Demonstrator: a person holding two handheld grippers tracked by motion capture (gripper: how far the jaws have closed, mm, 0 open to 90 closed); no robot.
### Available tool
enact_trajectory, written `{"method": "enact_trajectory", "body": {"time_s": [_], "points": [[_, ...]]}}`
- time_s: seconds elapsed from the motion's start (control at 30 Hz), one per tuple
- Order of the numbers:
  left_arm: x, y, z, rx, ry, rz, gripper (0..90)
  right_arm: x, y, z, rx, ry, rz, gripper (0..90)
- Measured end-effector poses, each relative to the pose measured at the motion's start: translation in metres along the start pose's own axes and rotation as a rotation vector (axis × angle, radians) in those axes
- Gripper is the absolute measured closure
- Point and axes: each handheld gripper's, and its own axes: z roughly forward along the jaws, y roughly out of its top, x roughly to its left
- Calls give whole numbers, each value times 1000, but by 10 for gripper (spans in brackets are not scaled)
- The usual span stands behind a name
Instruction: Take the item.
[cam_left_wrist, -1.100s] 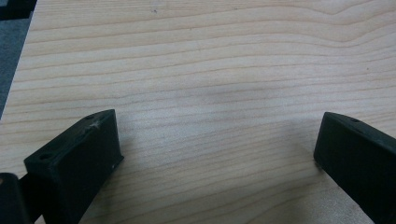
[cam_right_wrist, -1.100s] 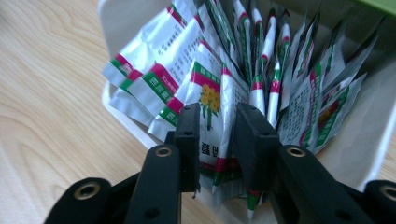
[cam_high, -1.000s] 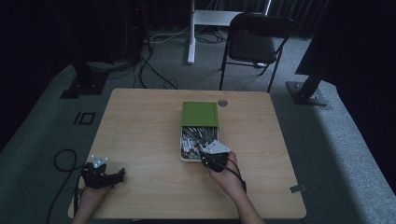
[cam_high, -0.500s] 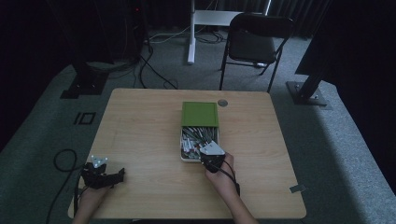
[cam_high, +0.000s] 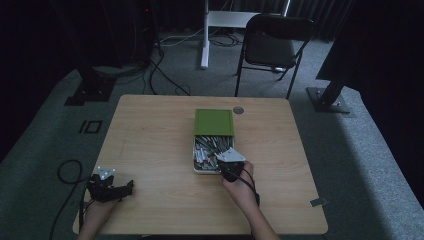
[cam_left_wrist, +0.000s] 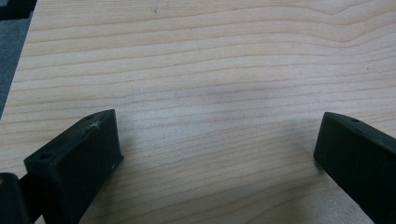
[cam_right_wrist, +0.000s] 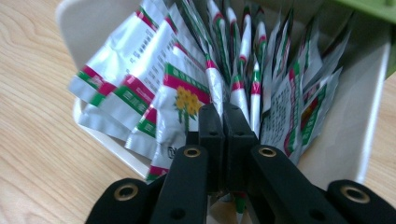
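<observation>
One table (cam_high: 165, 130) of pale wood is seen from above, and on it one white box (cam_high: 196, 169) with one green lid (cam_high: 214, 122) slid back over its far half. The box lies just right of the table's middle. It is packed with foil sachets (cam_high: 209, 150), silver with red and green bands; they are crowded and overlapping, so an exact count cannot be made, though well over a dozen edges can be made out in the right gripper view (cam_right_wrist: 187, 98).

Two grippers are held. The right gripper (cam_high: 226, 167) is placed at the near end of the box, a grey plate on top of it and the right hand (cam_high: 240, 185) behind it. In its own view the right gripper's (cam_right_wrist: 223, 114) jaws are pressed together among the sachets, and a sachet end shows below them; whether one is actually pinched cannot be told. The left gripper (cam_high: 129, 186) is rested at the near left corner of the table, well apart from the box, with the left hand (cam_high: 97, 210) behind it. In its own view the left gripper (cam_left_wrist: 217, 140) is spread wide over bare wood, with nothing between its jaws.

One small round grommet (cam_high: 238, 110) is set in the table just beside the lid's far right corner. Beyond the table one black folding chair (cam_high: 272, 47) and one white post (cam_high: 205, 32) are stood on grey carpet, with cables (cam_high: 160, 70) trailed across it. One small grey tab (cam_high: 318, 202) is stuck at the table's near right edge.
</observation>
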Motion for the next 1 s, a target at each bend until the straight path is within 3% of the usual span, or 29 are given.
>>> {"method": "enact_trajectory", "body": {"time_s": [0.23,0.47,0.67,1.0], "points": [[0,0,0,0,0,0,13,0,10,-13,-30,32,0,888],[0,0,0,0,0,0,13,-2,25,-31,-97,77,36,889],[0,0,0,0,0,0,13,-10,38,-47,-148,65,38,889],[0,0,0,1,0,1,13,-42,48,-70,-212,-6,88,888]]}}
